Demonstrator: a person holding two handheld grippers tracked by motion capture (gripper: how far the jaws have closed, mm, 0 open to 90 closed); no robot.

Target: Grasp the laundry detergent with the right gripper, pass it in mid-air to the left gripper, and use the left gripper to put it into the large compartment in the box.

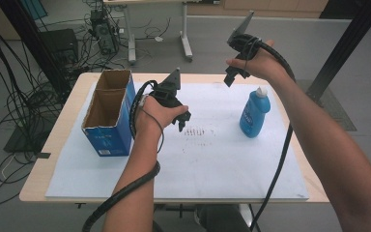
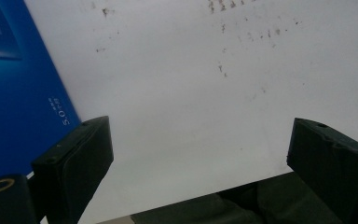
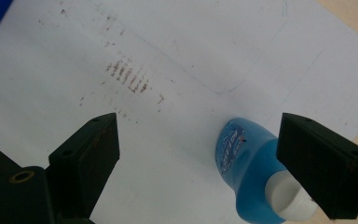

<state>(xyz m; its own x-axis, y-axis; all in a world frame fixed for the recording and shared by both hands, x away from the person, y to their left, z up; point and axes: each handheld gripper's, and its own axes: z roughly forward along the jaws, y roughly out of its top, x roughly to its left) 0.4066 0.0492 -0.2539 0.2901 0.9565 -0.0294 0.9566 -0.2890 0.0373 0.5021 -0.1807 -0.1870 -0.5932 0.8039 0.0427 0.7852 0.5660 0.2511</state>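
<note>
A blue bottle (image 1: 254,113) with a white cap stands upright on the white sheet at the right; from above it appears as the bottle (image 3: 247,172) low in the right gripper view. My right gripper (image 1: 234,76) is held high over the table's far edge, above the bottle, open and empty (image 3: 196,154). A blue cardboard box (image 1: 107,113) with two open compartments stands at the left. My left gripper (image 1: 184,120) hovers just right of the box, open with nothing between its jaws (image 2: 198,163); the box side (image 2: 18,98) shows at the left of its view.
The white sheet (image 1: 212,164) covers most of the wooden table and has brown smudges (image 1: 198,131) near its middle. Cables trail from both grippers toward the near edge. Beyond the table lie floor cables, a black stand and desk legs.
</note>
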